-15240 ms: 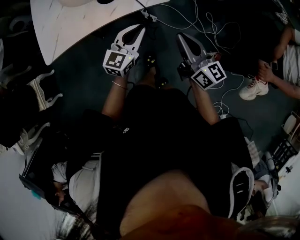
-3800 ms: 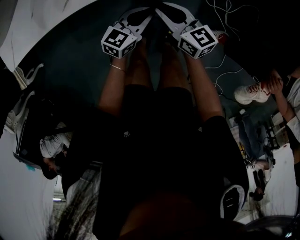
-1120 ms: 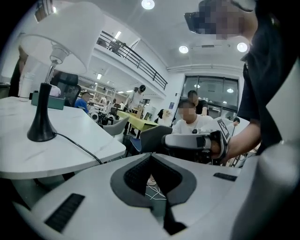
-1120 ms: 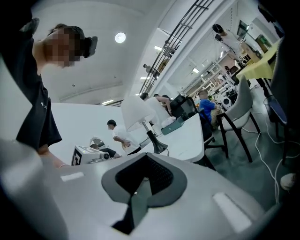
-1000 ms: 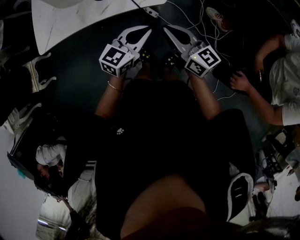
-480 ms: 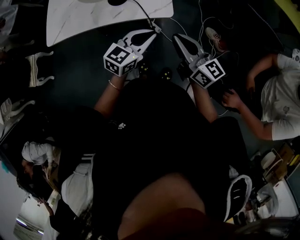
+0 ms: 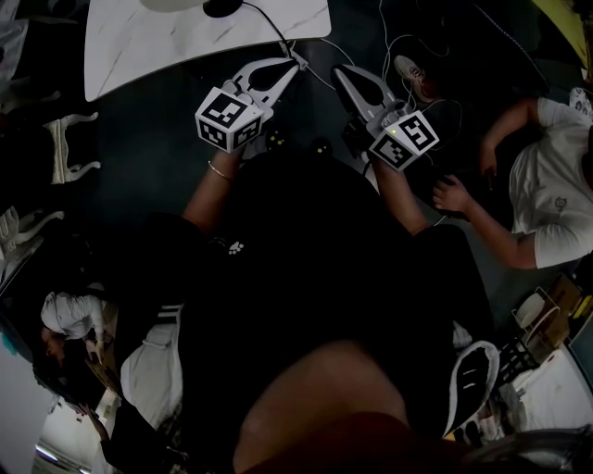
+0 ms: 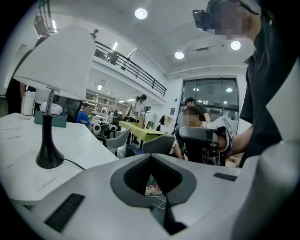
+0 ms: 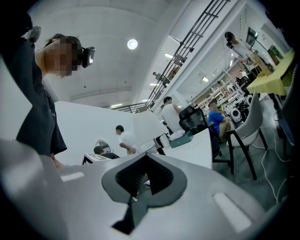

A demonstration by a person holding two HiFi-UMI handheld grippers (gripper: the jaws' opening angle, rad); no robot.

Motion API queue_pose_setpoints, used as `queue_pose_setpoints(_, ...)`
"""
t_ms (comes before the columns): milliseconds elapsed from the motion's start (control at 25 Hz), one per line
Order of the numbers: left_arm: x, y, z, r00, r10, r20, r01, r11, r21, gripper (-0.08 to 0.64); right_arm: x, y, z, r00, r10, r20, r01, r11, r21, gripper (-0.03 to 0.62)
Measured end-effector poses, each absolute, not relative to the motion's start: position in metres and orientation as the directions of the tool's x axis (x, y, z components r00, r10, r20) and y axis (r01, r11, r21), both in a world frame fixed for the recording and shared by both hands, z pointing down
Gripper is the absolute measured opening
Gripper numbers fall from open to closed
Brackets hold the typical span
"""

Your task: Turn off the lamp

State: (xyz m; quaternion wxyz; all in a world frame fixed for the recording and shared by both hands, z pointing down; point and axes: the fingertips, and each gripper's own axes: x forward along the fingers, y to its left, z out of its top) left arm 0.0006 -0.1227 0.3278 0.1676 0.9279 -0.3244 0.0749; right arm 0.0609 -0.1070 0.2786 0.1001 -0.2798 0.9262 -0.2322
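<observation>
The lamp stands on a white table (image 7: 185,37). In the left gripper view its white shade (image 8: 58,58) and black stem and base (image 8: 48,152) are at the left. The head view shows only the shade's edge (image 7: 171,4), the base (image 7: 220,7) and the cord (image 7: 269,28). The white shade (image 9: 147,125) also shows far off in the right gripper view. I cannot tell whether the lamp is lit. My left gripper (image 7: 293,67) (image 8: 151,158) and right gripper (image 7: 341,72) (image 9: 145,157) are held side by side short of the table's edge. Both are shut and hold nothing.
A person (image 7: 547,194) sits on the dark floor at the right, next to loose cables (image 7: 408,46) and a shoe (image 7: 408,69). White chairs (image 7: 65,148) stand at the left. More chairs (image 9: 253,126), tables and people fill the room behind.
Both grippers have risen a little and stay shut. The head view has swung, so the person seated at the right shows more fully.
</observation>
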Motion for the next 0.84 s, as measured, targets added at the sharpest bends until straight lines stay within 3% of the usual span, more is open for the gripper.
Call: queue_pose_setpoints(840, 0.006, -0.127, 0.317, 0.788, -0.568, 0.24, -0.615, -0.751, 0.24, 0.006, 0.067, -0.108, 0.268, -0.8, -0.595, -0.071, -0.492, 0.719, -0.491, 0.0)
